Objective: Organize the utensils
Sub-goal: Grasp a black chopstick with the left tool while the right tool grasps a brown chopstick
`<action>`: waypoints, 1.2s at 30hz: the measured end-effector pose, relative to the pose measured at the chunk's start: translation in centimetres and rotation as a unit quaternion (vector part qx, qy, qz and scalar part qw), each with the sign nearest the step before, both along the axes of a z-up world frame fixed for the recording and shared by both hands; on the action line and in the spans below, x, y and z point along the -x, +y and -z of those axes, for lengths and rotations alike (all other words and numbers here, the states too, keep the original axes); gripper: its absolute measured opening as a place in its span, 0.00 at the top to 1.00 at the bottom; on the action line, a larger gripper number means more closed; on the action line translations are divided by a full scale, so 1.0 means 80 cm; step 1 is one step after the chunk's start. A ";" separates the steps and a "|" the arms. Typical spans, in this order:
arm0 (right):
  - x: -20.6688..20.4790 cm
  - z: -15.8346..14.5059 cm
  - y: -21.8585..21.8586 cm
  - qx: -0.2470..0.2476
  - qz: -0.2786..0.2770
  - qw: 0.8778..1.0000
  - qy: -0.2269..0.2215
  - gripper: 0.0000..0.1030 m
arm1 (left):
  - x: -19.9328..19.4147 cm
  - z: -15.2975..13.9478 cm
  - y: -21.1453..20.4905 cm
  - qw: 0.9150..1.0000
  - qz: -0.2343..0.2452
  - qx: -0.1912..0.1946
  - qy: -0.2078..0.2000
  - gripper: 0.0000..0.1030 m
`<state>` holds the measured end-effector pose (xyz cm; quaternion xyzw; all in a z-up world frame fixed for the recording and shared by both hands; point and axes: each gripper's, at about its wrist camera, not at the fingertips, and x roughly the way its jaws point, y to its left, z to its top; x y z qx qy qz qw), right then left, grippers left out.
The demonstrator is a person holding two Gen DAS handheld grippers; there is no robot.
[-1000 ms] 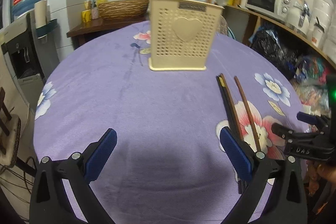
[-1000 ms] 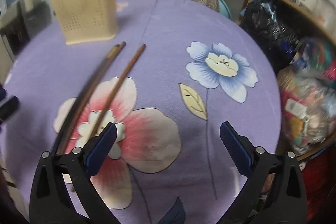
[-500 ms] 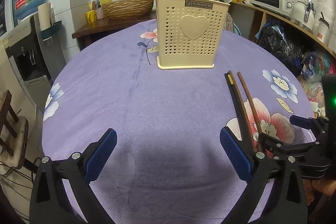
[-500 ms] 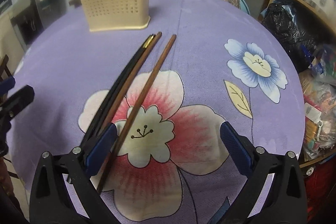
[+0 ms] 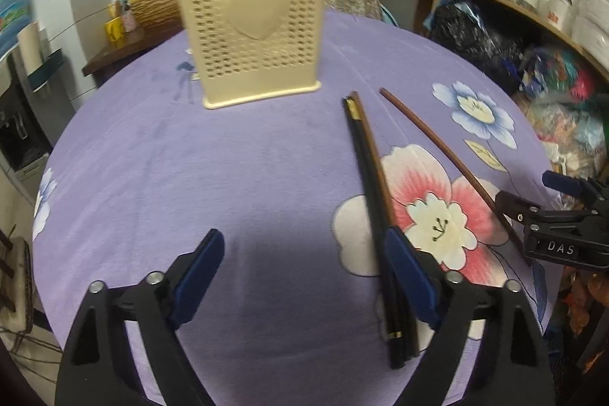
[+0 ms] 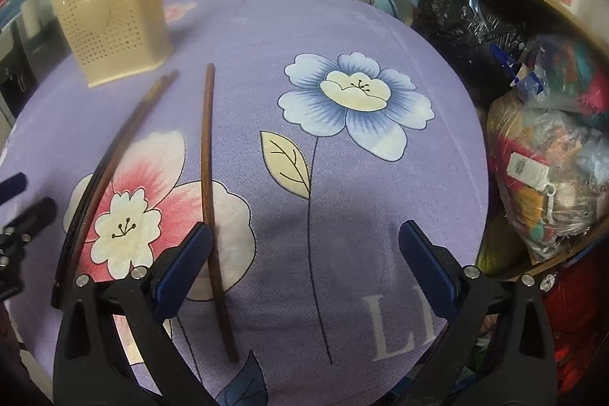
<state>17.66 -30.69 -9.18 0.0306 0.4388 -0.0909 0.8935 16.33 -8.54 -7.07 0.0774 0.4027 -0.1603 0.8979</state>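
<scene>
Both the left tongs (image 5: 304, 276) and right tongs (image 6: 304, 261) gape empty above the purple surface (image 5: 228, 177), where the bundled chopsticks (image 5: 371, 177) and lone brown chopstick (image 6: 207, 177) lie ungrasped, short of the cream holder (image 5: 255, 33).

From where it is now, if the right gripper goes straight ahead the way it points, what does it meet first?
The right gripper is open and points over bare purple cloth. The single brown chopstick lies just inside its left finger, so it probably slides alongside it. Beyond, only cloth shows, though depth is unclear.
</scene>
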 end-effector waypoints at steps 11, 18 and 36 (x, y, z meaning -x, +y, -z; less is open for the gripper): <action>0.001 0.009 0.008 -0.020 -0.013 1.000 0.003 0.06 | -0.010 0.012 -0.018 1.000 -0.003 -0.005 0.019 0.31; 0.000 0.008 0.005 -0.010 -0.012 1.000 0.004 0.06 | -0.042 0.016 0.020 0.999 -0.045 -0.018 0.026 0.34; -0.072 -0.035 0.018 -0.032 -0.108 0.993 -0.022 0.14 | -0.151 0.011 -0.056 0.996 0.038 -0.061 0.057 0.67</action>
